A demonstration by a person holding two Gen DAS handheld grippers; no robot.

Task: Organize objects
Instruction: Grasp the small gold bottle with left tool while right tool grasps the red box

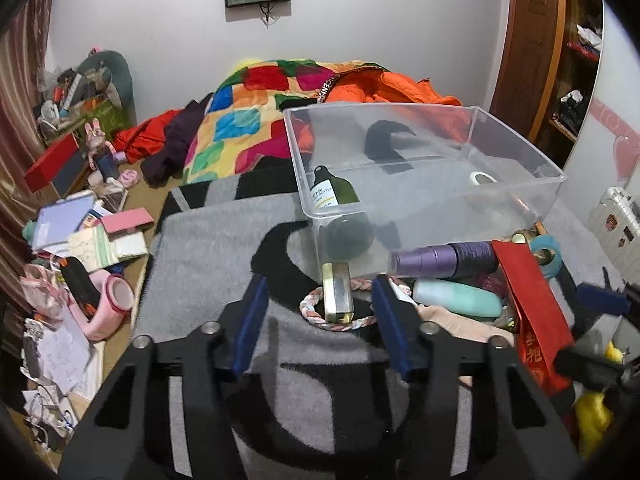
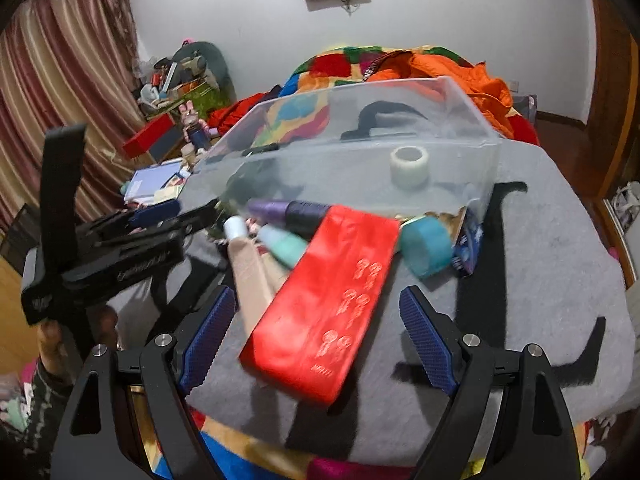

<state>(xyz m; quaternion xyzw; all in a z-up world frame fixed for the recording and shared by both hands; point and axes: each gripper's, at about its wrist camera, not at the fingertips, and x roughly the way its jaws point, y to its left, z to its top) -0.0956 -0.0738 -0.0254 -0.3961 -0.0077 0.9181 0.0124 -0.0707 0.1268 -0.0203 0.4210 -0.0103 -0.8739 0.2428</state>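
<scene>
Left gripper [image 1: 320, 312] fingers spread, straddling gold bottle [image 1: 338, 294] on rope ring [image 1: 336, 322], just before clear bin [image 1: 520, 192]; no contact. Right gripper [image 2: 316, 334] fingers spread around red packet [image 2: 320, 304]. Advice: centre bottle, pinch midbody, lift clear of ring.

- clear plastic bin [image 1: 516, 196] sits upright on the bed, with a dark green bottle [image 1: 334, 192] and a white tape roll [image 2: 409, 167] inside
- small gold-capped glass bottle [image 1: 338, 294] lying across a braided rope ring [image 1: 320, 314]
- glossy red flat box [image 2: 324, 308] lies just in front of the bin, over a purple bottle [image 2: 288, 211], mint bottle [image 2: 286, 245] and beige tube [image 2: 250, 276]
</scene>
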